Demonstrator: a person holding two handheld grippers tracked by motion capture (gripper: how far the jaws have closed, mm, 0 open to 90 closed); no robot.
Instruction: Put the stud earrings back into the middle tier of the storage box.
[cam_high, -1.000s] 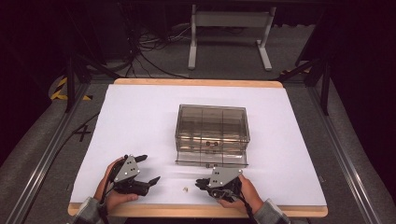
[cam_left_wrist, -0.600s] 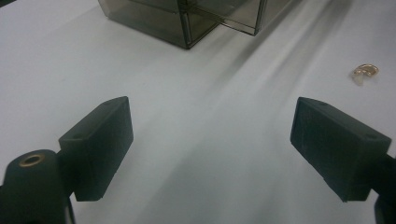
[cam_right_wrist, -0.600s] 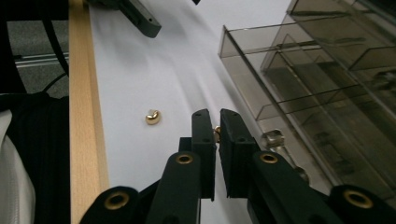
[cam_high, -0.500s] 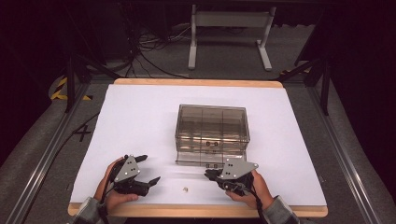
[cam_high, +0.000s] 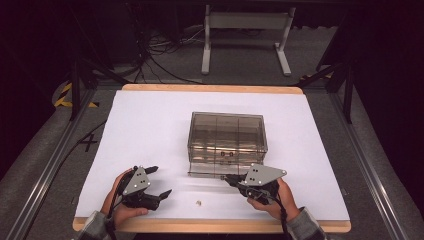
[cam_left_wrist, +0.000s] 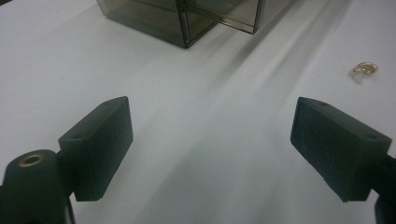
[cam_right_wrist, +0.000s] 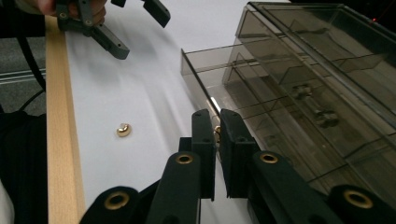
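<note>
Beside the smoky clear-plastic drawer box (cam_high: 227, 142), right tongs (cam_right_wrist: 215, 135) pinch a small brass bit (cam_right_wrist: 216, 134); left tongs (cam_left_wrist: 210, 135) gape.

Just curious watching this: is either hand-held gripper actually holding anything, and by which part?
The right hand-held gripper pinches a tiny gold piece between its tips. The left hand-held gripper holds nothing.

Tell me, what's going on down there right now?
Left gripper open, idle. Right gripper shut on a small gold piece at the open drawer. Another gold piece lies loose.
</note>
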